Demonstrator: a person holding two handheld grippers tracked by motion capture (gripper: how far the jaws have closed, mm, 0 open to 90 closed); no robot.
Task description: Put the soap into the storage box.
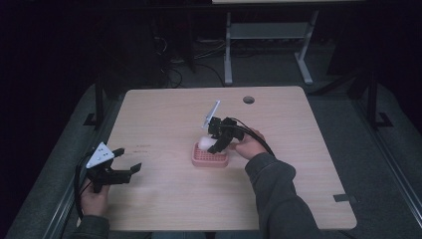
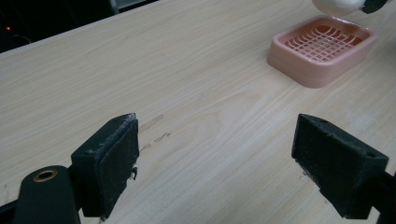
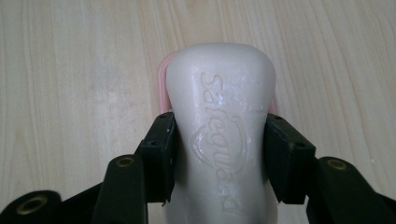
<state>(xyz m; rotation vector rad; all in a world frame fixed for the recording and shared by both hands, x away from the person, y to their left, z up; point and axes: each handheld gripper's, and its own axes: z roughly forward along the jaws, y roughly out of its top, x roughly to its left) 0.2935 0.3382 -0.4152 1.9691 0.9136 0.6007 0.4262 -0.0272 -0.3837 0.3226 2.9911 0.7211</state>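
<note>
A white bar of soap (image 3: 219, 121) with embossed lettering is clamped between the two black jaws of my right gripper (image 3: 218, 154). In the high view the soap (image 1: 205, 142) hangs just above the far left part of the pink soap dish (image 1: 211, 160) at the table's middle, with the right gripper (image 1: 217, 144) tilted down on it. The dish's pink rim (image 3: 162, 79) peeks out behind the soap. My left gripper (image 1: 124, 160) stands open near the table's front left edge, nothing between its jaws. The left gripper view shows the slotted dish (image 2: 323, 49) at upper right and the soap's underside (image 2: 336, 5) above it.
The light wooden table (image 1: 164, 114) has a round cable hole (image 1: 249, 99) at the back right and a dark tape mark (image 1: 345, 197) at the front right. Faint smudges (image 2: 156, 130) mark the wood ahead of the left gripper. Desk legs stand on the dark floor behind.
</note>
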